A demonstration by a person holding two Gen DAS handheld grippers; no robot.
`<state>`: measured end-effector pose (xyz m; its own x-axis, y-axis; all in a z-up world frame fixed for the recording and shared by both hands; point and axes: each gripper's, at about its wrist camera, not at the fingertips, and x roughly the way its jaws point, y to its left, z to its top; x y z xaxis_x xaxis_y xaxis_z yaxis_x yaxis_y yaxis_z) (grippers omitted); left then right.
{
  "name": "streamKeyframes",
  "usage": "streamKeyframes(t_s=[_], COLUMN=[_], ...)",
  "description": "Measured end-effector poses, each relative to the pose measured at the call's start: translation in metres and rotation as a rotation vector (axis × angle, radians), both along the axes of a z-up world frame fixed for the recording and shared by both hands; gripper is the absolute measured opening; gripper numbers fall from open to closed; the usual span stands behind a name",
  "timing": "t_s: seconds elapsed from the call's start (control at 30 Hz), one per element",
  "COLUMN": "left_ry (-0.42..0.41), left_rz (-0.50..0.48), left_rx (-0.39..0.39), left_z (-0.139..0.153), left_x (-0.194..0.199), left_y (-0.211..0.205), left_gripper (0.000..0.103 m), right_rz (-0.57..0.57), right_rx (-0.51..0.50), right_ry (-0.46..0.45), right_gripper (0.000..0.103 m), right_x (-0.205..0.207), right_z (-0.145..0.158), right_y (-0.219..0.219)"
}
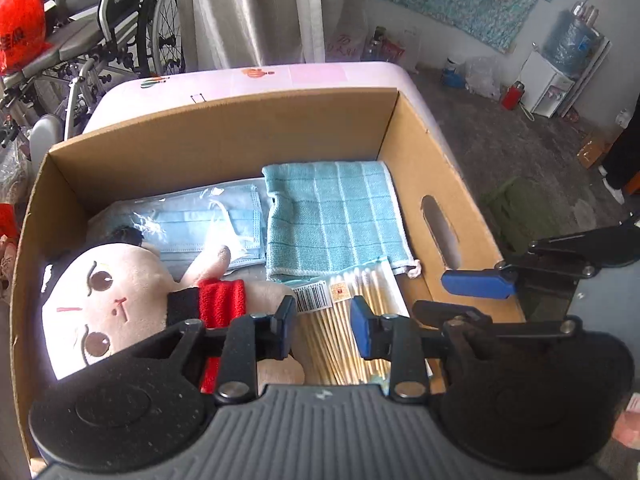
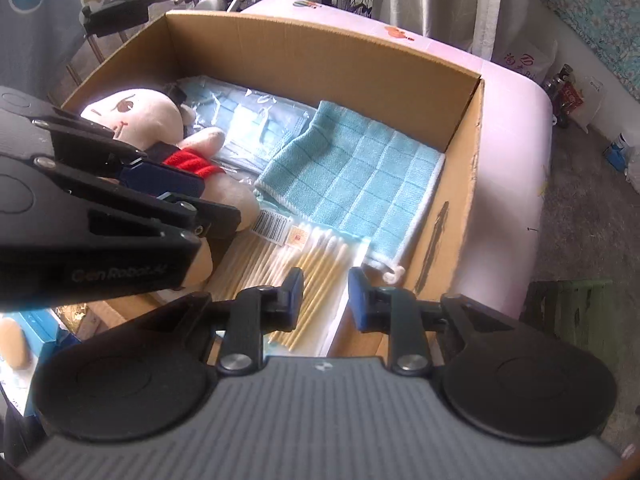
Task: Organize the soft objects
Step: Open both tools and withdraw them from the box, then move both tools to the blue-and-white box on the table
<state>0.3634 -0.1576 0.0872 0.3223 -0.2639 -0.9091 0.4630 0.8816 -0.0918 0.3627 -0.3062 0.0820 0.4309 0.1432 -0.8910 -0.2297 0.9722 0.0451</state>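
An open brown cardboard box (image 1: 224,136) sits on a pale pink padded surface (image 2: 516,160), its right wall close to that surface's rounded edge. Inside lie a cream plush doll with a red scarf (image 1: 120,296) at the left, bagged blue face masks (image 1: 208,224) toward the back, a folded light-blue checked cloth (image 1: 332,216) against the right wall, and a clear packet of wooden cotton swabs (image 2: 304,256) in front. The left claw (image 1: 323,322) and the right claw (image 2: 325,294) both hover above the swabs, jaws slightly parted and empty. Bare room remains along the back wall.
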Motion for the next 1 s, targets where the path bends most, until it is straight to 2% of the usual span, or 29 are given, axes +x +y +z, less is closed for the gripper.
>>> streamKeyframes(t_s=[0.1,0.17,0.3,0.43,0.53,0.6,0.7,0.8,0.9,1.0], left_ry=[-0.056,-0.096,-0.122,-0.177,-0.237,-0.278,-0.291,-0.303,-0.334,-0.337], left_rz=[0.035,0.069,0.147,0.166,0.177,0.178,0.19,0.206,0.25,0.298], left_rx=[-0.061,-0.148,-0.258,-0.232,-0.113,-0.065,-0.062,-0.07,-0.06,-0.112], left_z=[0.036,0.058,0.077,0.08,0.075,0.07,0.058,0.045,0.032,0.017], left_x=[-0.024,-0.043,-0.074,-0.112,-0.146,-0.17,-0.201,-0.228,-0.25,-0.267], left_y=[0.02,0.038,0.074,0.107,0.127,0.142,0.166,0.187,0.201,0.214], left_gripper=[0.035,0.035,0.035,0.035,0.035,0.035,0.037,0.045,0.047,0.047], right_rz=[-0.03,-0.065,-0.089,-0.063,-0.042,-0.035,-0.022,-0.004,-0.011,-0.018], right_rx=[0.091,0.178,0.333,0.4,0.429,0.457,0.494,0.498,0.518,0.56], right_ry=[-0.09,-0.139,-0.174,-0.176,-0.181,-0.18,-0.168,-0.165,-0.172,-0.156], right_gripper=[0.027,0.029,0.03,0.03,0.03,0.03,0.03,0.03,0.031,0.031], right_x=[-0.028,-0.048,-0.087,-0.127,-0.153,-0.169,-0.188,-0.206,-0.218,-0.228], right_z=[0.033,0.048,0.063,0.064,0.059,0.055,0.049,0.042,0.035,0.026], right_y=[-0.012,-0.019,-0.023,-0.012,-0.001,0.006,0.016,0.032,0.045,0.057])
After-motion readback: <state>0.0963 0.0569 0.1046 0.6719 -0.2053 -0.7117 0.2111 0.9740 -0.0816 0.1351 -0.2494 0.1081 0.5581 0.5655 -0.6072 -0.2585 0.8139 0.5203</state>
